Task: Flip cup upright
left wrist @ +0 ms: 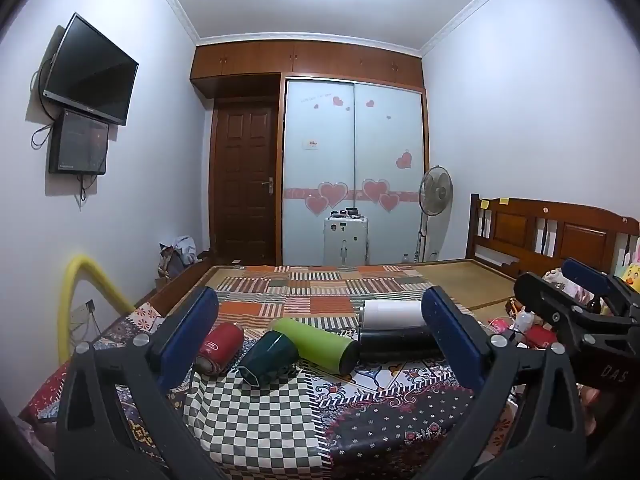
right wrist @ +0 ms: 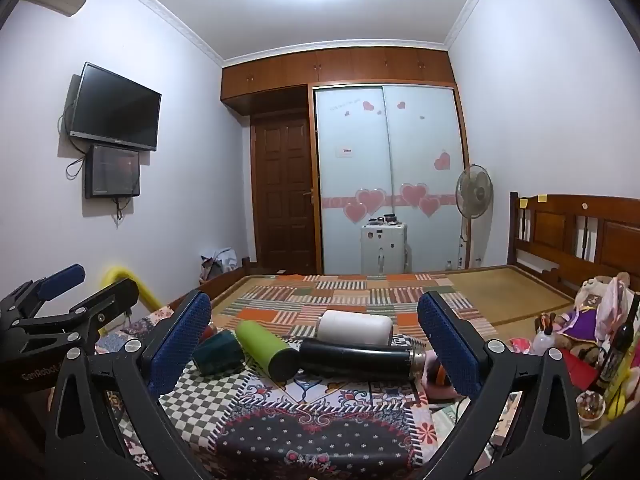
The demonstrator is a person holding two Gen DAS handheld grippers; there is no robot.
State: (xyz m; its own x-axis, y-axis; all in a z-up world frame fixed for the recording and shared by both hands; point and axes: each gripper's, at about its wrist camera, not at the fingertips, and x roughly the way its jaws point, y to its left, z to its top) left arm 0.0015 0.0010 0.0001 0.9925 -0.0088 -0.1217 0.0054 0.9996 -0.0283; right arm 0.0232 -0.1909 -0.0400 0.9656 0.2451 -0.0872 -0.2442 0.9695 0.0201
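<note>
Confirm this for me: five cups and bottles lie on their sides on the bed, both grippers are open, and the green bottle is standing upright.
Not quite. The green bottle is lying on its side like the others, between the dark green cup and the black bottle, as the left wrist view shows. Both the left gripper and right gripper are open.

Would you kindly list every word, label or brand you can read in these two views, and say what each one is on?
"DAS" stands on the right gripper, seen at the edge of the left wrist view.
"GenRobot" stands on the left gripper, with its ending cut off.
The logo on the red cup is too blurred to read.
The writing near the top of the wardrobe door is too small to read.
The brand on the TV is too small to read.
</note>
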